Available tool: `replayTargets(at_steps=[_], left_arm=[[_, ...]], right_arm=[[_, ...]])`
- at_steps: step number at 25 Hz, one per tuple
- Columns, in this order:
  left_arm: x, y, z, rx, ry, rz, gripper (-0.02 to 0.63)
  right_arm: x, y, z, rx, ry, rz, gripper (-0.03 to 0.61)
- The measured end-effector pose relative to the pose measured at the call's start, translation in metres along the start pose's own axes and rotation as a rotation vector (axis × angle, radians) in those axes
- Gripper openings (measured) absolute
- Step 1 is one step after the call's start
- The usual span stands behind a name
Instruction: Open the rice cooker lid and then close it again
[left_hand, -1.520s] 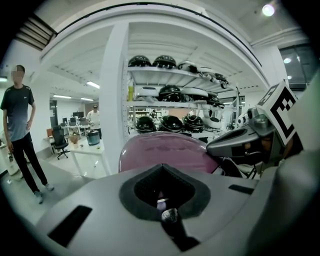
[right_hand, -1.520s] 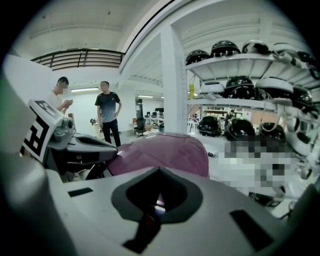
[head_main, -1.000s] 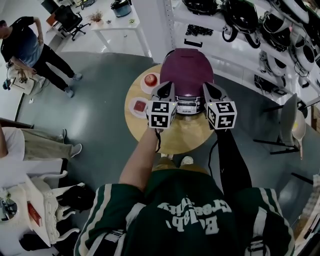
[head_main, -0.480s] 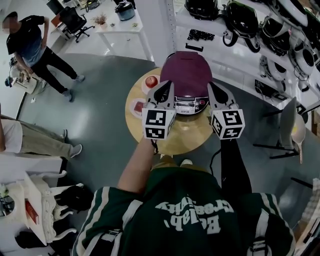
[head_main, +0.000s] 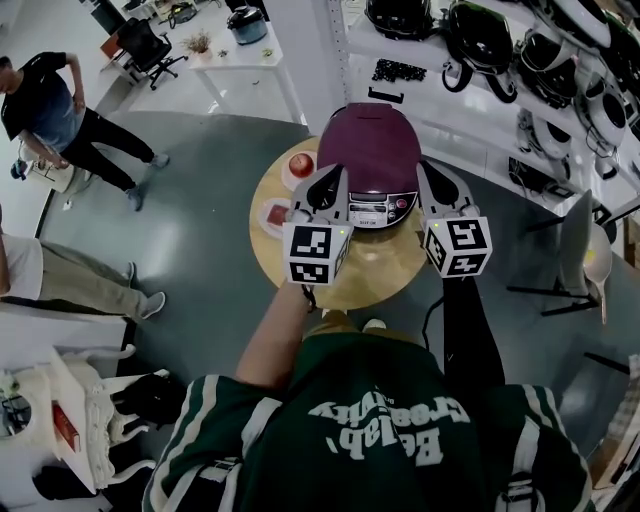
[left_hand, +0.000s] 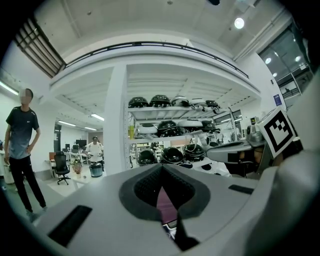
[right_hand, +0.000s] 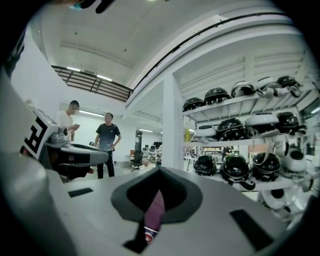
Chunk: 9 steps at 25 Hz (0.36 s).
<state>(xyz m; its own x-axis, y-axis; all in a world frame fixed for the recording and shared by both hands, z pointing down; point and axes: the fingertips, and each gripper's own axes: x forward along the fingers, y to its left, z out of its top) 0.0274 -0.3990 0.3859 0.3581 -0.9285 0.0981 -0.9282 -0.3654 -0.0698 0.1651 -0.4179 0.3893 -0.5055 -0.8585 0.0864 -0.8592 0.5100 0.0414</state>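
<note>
The purple rice cooker (head_main: 370, 155) stands on a round wooden table (head_main: 375, 275), lid down, its control panel (head_main: 372, 209) facing me. In the head view my left gripper (head_main: 331, 176) is held over the cooker's front left and my right gripper (head_main: 431, 170) over its front right, both above it and pointing roughly level. Both pairs of jaws stand together with nothing held. Through the narrow slit between the jaws a strip of the purple cooker (left_hand: 164, 199) shows in the left gripper view, and the cooker (right_hand: 154, 209) shows the same way in the right gripper view.
Two small plates with red food (head_main: 300, 163) (head_main: 277, 213) sit on the table left of the cooker. Shelves of helmets (head_main: 480, 40) run behind and to the right. A chair (head_main: 580, 240) stands at the right. People (head_main: 50, 100) stand off to the left.
Both grippers have risen from the cooker's front, toward the head camera. The lid has stayed down.
</note>
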Motion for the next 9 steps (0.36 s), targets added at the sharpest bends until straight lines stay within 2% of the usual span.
replayTargets(at_steps=[9], left_arm=[[-0.001,-0.0016,0.0016,0.004,-0.01,-0.025,-0.005]], right_arm=[[0.0016,0.0039,0.0014,-0.003,-0.004,0.002,0.003]])
